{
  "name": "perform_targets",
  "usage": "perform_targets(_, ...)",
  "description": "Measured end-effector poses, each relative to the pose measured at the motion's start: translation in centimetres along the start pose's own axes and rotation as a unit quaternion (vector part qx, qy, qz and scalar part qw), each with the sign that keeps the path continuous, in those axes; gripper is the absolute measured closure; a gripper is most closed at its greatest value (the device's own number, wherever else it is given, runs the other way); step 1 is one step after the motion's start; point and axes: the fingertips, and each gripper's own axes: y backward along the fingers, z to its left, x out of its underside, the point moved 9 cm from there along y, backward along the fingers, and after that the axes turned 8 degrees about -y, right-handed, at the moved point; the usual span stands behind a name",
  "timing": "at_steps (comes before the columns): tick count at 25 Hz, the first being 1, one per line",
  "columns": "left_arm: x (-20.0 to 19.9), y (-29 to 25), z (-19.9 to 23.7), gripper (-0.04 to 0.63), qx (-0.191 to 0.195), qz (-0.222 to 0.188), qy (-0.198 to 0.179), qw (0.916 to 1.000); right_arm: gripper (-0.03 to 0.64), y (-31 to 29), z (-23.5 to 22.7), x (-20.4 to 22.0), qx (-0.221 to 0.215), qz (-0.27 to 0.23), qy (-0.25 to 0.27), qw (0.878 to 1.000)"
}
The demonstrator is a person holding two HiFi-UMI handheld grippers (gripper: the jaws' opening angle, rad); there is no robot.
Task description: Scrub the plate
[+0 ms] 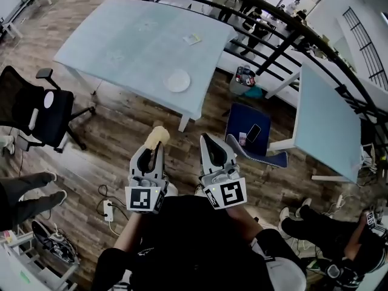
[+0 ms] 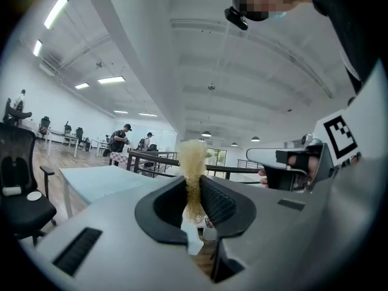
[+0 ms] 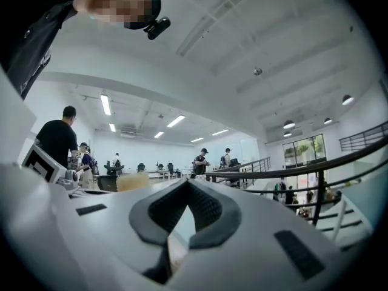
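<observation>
The plate (image 1: pixel 177 80) lies on the pale table (image 1: pixel 121 41), close to its near edge and toward the right corner. It is too small in the head view for me to tell if anything is on it. Well short of the table, my left gripper (image 1: pixel 151 151) is clamped on a fuzzy yellow scrubber (image 1: pixel 157 136) — its lower part is hidden between the jaws. My right gripper (image 1: pixel 205 140) is just beside it — tips closed together on nothing.
</observation>
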Motion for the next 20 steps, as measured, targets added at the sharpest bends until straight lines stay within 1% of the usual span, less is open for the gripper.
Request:
perform_targets(3,0.2,-0.7,1.6,0.529,0.029,-0.002,-0.004,0.9996,0.614,-1.0,0.6,0.6,0.033,0.012,-0.014,0.999)
perform_targets(6,0.1,-1.3,3.2,0.529,0.042,0.001,0.001,0.9991,0.614,-1.9,1.2,1.3,0.047,0.018,-0.032,0.998)
perform_targets(8,0.0,-1.8,4.2,0.529,0.051,0.001,-0.001,0.9987,0.614,-2.8,1.9,1.7,0.049,0.024,-0.041,0.998)
perform_targets(10,0.0,-2.1,4.9,0.529,0.062,-0.004,0.003,0.9981,0.614,-3.6,2.7,2.2,0.041,0.036,-0.046,0.997)
perform_targets(12,0.3,-2.2,5.6,0.529,0.062,-0.001,0.017,0.9979,0.613,-4.3,3.6,2.6,0.032,0.044,-0.046,0.997)
perform_targets(14,1.0,-2.7,6.4,0.529,0.057,0.012,0.021,0.9981,0.613,-5.1,4.1,2.8,0.029,0.047,-0.046,0.997)
perform_targets(15,1.2,-3.2,6.7,0.529,0.056,0.018,0.023,0.998,0.613,-5.4,4.1,2.9,0.029,0.05,-0.047,0.997)
perform_targets(20,1.8,-5.7,6.7,0.529,0.071,0.017,0.016,0.9972,0.614,-6.7,2.2,4.3,0.044,0.068,-0.055,0.995)
